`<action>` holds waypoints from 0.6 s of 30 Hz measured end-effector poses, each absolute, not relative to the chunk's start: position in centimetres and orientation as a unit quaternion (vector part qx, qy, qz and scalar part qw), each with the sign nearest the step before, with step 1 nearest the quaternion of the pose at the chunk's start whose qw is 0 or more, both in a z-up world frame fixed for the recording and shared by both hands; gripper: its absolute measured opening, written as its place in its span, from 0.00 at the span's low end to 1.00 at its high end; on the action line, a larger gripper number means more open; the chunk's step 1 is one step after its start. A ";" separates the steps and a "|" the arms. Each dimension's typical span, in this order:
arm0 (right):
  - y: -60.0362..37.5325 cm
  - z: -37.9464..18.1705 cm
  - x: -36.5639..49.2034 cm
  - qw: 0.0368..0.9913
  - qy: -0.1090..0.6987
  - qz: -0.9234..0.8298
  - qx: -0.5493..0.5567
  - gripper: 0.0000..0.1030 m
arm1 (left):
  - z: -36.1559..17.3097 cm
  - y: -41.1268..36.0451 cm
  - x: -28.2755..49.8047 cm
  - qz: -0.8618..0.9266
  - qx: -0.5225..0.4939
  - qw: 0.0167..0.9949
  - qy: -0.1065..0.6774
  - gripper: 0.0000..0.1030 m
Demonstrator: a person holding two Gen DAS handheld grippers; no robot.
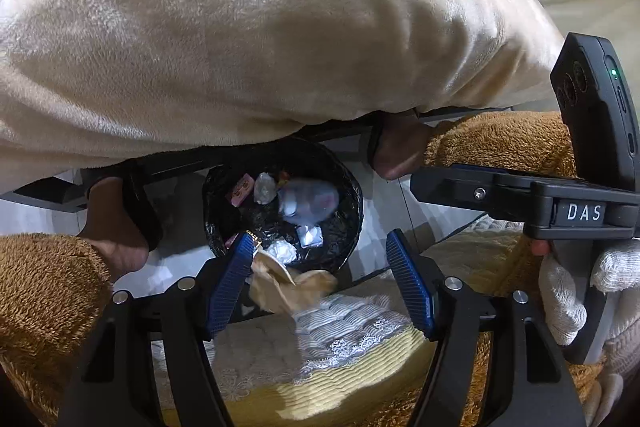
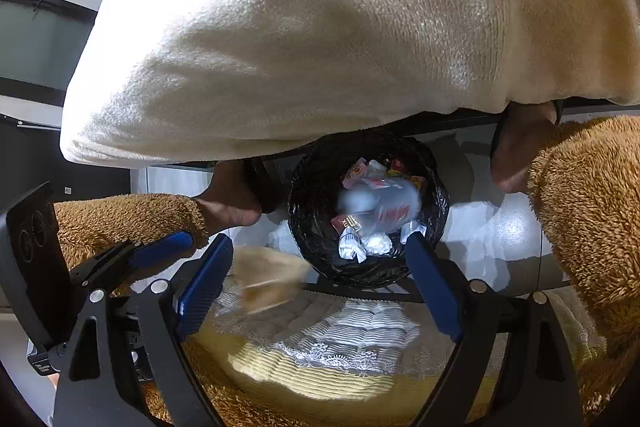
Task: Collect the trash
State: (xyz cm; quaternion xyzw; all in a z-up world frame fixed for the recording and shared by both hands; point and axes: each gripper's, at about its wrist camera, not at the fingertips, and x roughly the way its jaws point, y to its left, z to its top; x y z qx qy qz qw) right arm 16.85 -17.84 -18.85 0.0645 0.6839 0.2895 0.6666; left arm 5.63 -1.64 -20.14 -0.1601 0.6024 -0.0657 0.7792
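Note:
A round bin lined with a black bag [image 1: 344, 195] stands on the floor below me, holding crumpled white papers, wrappers and a blurred plastic bag [image 1: 308, 201]. My left gripper [image 1: 320, 267] is open above the bin's near rim; a blurred tan paper scrap [image 1: 288, 287] hangs loose between its blue pads, beside the left pad. In the right wrist view the bin [image 2: 320, 251] sits ahead. My right gripper [image 2: 320, 267] is open and empty above it. The same tan scrap [image 2: 268, 283] blurs by its left pad.
A cream fleece garment [image 1: 260, 27] fills the top of both views. Brown fluffy sleeves or legs [image 2: 588, 211] flank the bin, with bare feet [image 1: 116, 227] on the pale floor. A quilted yellow and white bed edge [image 1: 340, 359] lies beneath the grippers.

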 end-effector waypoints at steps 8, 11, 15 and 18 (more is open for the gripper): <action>-17.7 -17.7 16.5 0.679 0.669 0.296 0.057 0.85 | -19.5 -0.7 5.5 -0.053 -0.166 0.791 0.586 0.66; -17.9 -17.0 16.2 0.688 0.659 0.299 0.056 0.85 | -18.9 -0.7 5.3 -0.049 -0.162 0.799 0.577 0.66; -18.5 -16.1 16.0 0.696 0.648 0.303 0.063 0.85 | -18.1 -0.4 5.2 -0.044 -0.165 0.809 0.563 0.66; -19.1 -15.2 15.8 0.704 0.634 0.310 0.076 0.85 | -17.3 0.0 4.7 -0.043 -0.173 0.818 0.546 0.66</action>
